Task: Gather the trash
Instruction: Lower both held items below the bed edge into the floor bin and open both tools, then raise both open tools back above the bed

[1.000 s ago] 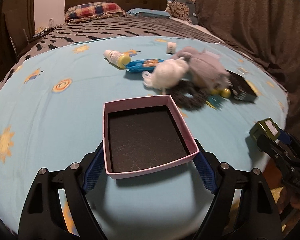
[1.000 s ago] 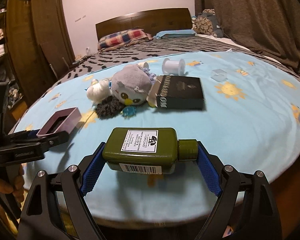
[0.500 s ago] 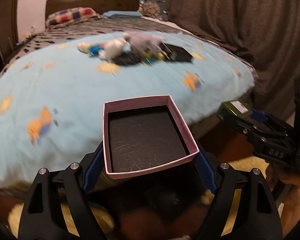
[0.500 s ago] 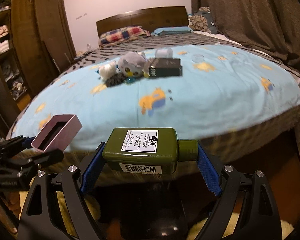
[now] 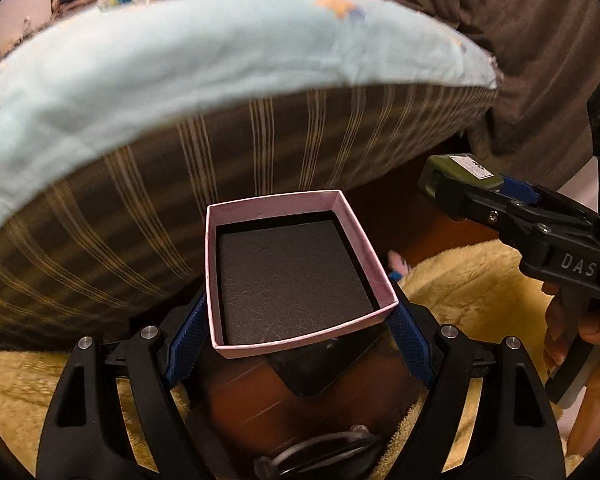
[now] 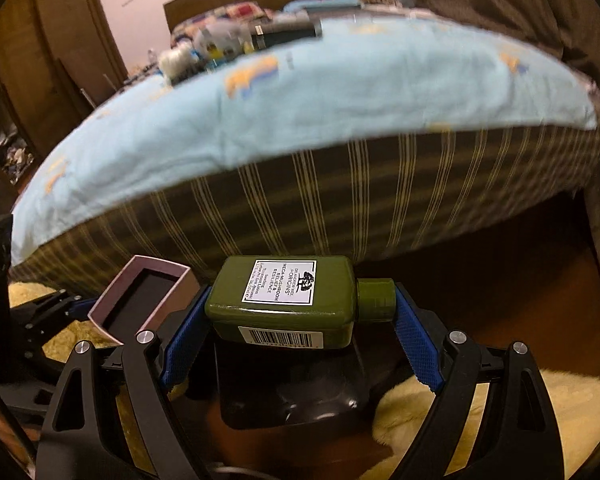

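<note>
A pink open box [image 5: 292, 268] with a black inside sits between the blue pads of my left gripper [image 5: 298, 332], which is shut on it. A green bottle [image 6: 284, 300] with a white label lies crosswise in my right gripper [image 6: 300, 340], shut on its base and cap. Both hang low in front of the bed's side, over a dark bin [image 6: 292, 392] on the floor. The left wrist view shows the right gripper [image 5: 500, 204] and bottle [image 5: 460, 168] to the right of the box. The right wrist view shows the box [image 6: 140, 300] at lower left.
The bed with a light blue sheet [image 5: 180, 60] and a striped mattress side [image 5: 140, 184] rises ahead. A plush toy [image 6: 220, 40] and other items lie on the bed. A yellow fluffy rug [image 5: 472, 280] covers the floor, and a brown curtain [image 5: 500, 40] hangs at right.
Both grippers have dropped from above the bed top to below its edge, still holding the box and the bottle. The mattress side, rug and bin have come into view.
</note>
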### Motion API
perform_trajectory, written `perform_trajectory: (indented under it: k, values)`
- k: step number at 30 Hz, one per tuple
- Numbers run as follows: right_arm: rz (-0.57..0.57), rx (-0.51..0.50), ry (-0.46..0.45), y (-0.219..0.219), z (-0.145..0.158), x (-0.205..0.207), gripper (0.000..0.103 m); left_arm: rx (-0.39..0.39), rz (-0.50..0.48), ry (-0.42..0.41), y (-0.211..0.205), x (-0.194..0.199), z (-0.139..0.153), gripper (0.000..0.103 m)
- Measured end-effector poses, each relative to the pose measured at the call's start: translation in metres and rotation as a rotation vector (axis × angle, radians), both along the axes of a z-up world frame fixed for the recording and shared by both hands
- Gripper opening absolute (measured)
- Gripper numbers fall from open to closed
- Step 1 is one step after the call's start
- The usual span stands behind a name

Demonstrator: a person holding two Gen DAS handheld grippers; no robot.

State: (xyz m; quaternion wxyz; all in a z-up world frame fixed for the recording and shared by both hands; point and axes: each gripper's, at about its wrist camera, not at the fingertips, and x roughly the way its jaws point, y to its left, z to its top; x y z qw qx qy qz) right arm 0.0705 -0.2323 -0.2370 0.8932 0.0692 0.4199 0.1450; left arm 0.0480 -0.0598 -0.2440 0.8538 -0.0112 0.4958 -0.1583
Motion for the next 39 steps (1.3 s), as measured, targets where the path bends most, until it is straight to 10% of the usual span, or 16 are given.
perform_trajectory:
  k: [20,39]
  values:
    - [-0.008,0.048,0.144,0.016,-0.048,0.039,0.100,-0.032,-0.016,0.149,0.003,0.026,-0.060,0.089]
    - [-0.095,0.090,-0.195,-0.023,0.101,0.060,0.100,-0.002,0.144,-0.209,0.058,0.032,0.095,0.093]
